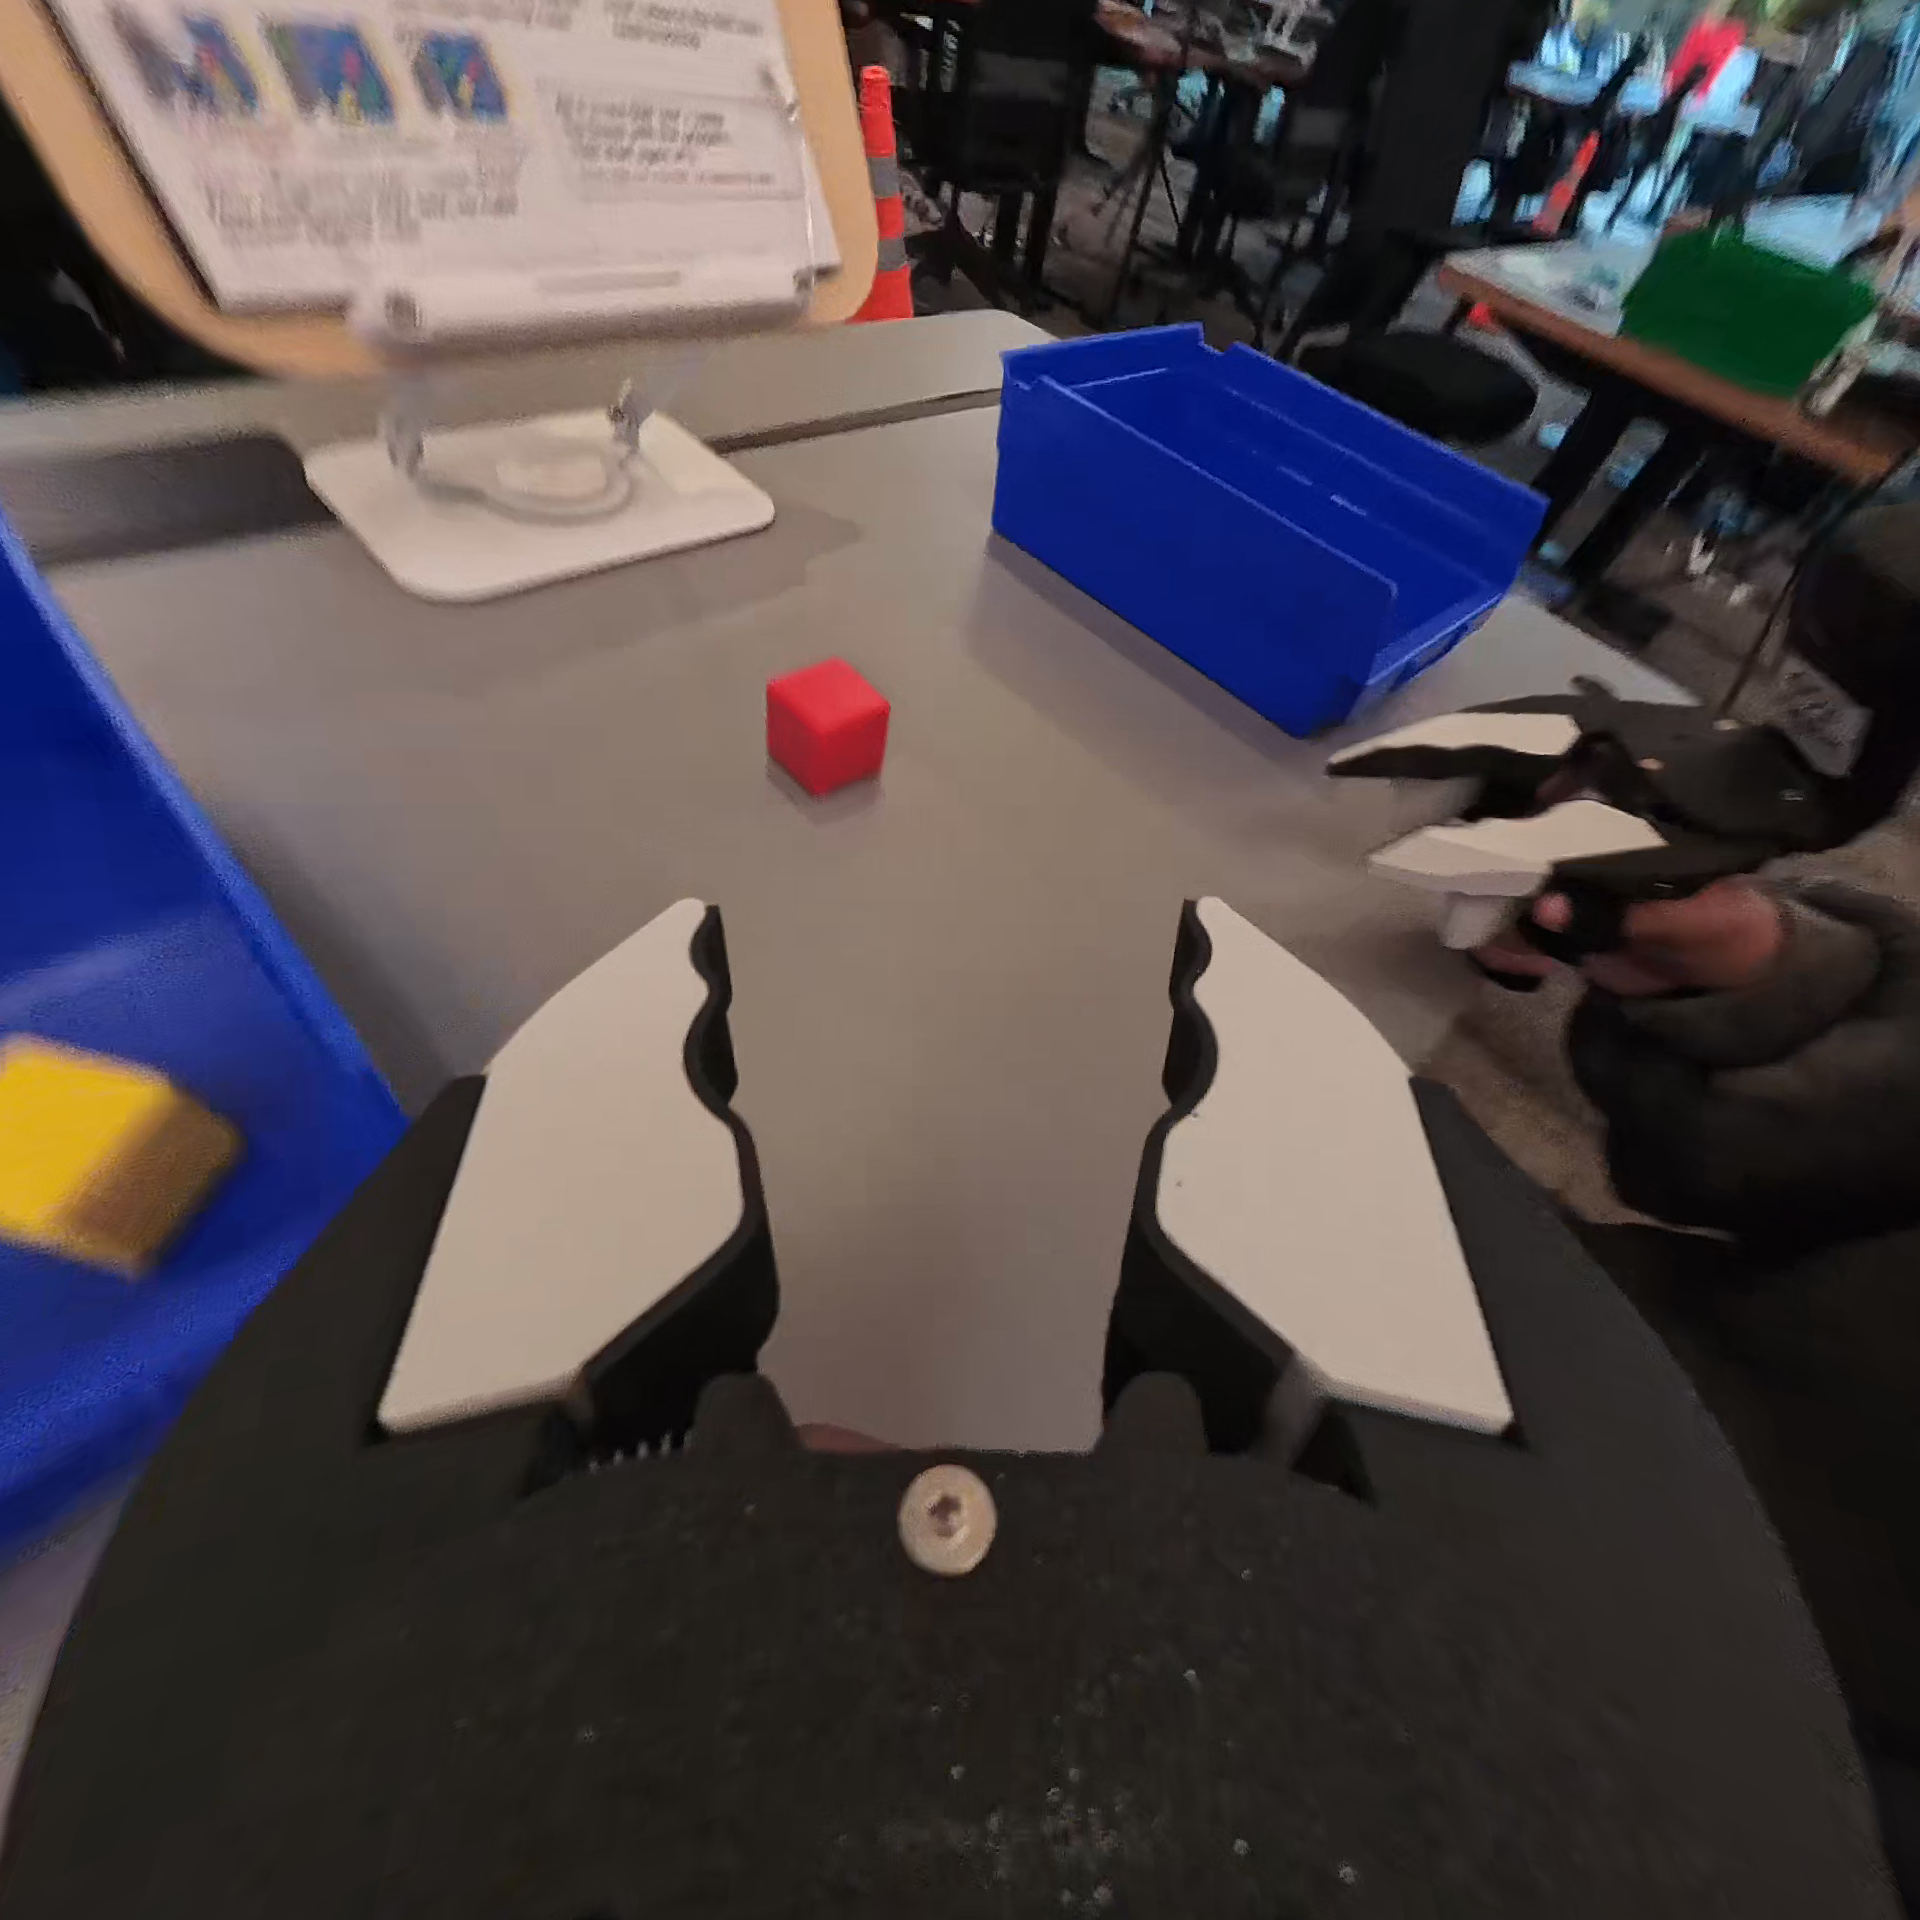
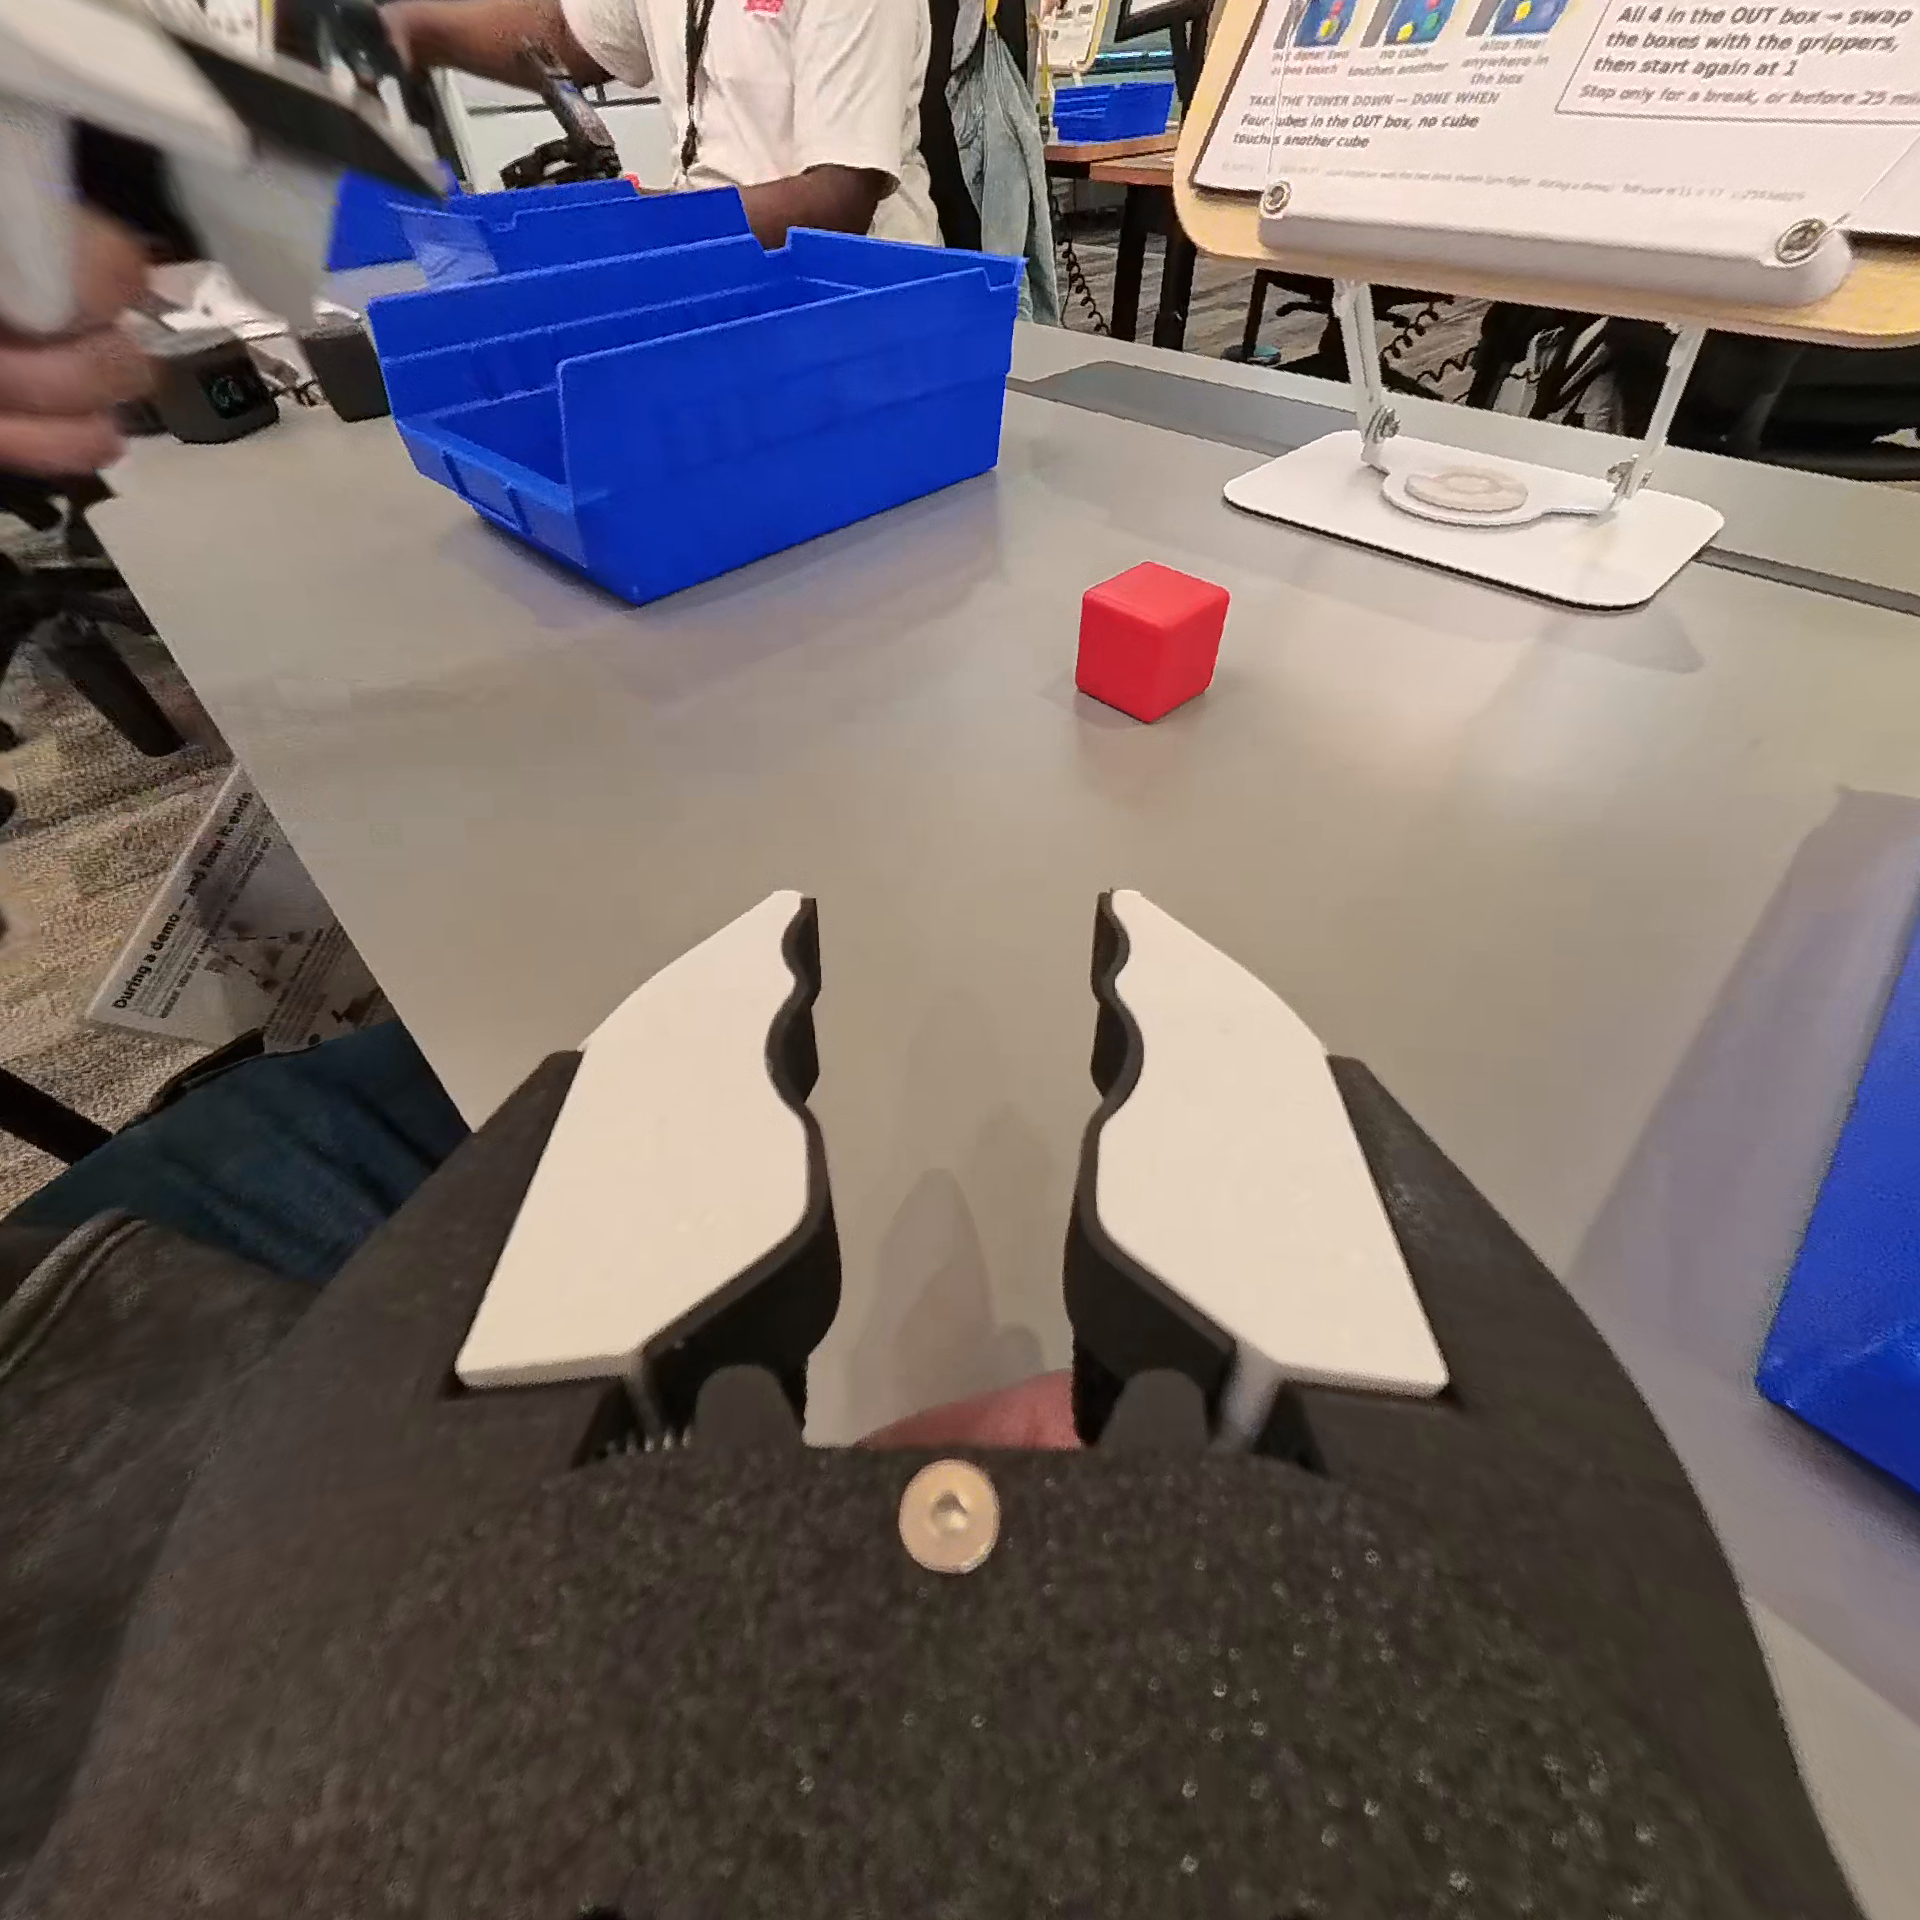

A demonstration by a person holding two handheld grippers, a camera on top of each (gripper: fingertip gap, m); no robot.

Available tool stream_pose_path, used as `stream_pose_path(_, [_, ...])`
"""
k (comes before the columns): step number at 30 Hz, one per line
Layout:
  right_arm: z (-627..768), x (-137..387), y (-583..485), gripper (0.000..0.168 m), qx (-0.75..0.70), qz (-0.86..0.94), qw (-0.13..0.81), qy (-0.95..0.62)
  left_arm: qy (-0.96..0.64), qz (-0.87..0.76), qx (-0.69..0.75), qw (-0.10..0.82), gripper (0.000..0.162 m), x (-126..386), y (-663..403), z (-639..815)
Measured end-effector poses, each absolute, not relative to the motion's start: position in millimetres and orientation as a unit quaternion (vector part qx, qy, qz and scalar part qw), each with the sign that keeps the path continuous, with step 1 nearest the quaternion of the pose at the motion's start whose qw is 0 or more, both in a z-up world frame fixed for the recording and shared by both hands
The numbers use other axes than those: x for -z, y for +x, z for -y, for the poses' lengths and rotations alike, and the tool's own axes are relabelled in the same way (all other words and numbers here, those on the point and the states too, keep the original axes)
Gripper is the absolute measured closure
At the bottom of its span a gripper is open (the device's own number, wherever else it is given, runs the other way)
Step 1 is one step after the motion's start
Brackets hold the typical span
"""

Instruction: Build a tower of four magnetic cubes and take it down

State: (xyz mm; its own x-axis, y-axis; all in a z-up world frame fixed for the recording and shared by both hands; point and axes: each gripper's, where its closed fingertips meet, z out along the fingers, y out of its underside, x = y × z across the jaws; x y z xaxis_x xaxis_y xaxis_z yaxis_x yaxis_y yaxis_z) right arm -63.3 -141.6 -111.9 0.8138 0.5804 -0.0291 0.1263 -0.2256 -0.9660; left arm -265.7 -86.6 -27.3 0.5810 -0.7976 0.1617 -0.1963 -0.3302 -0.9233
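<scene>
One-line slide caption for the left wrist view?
Open left hand-held gripper faces a lone red cube on the grey table; yellow cube sits left.

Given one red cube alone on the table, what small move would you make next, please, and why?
Probably swing the open left gripper towards the yellow cube in the near blue bin: the red cube stands alone with nothing stacked, and both grippers are empty.

Right gripper [image 2: 954, 914], jaws parted and empty, hovers above grey table [image 2: 727, 790]; red cube [image 2: 1148, 642] stands alone beyond it, blue bin [image 2: 707, 436] left of cube.
</scene>
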Motion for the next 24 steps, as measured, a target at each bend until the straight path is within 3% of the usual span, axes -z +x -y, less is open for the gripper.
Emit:
stream_pose_path(10, [143,114,-71,0.119,-0.196,0.243,0.573,-0.758,-0.794,-0.093,0.296,0.523,0.085,86,-366,145])
stream_pose_path(19, [143,114,-75,0.119,-0.196,0.252,0.573,-0.755,-0.837,-0.149,0.158,0.503,0.085,70,-386,83])
stream_pose_path(24, [143,114,-72,0.120,-0.192,0.251,0.573,-0.756,-0.850,-0.332,0.009,0.408,0.087,71,-403,9])
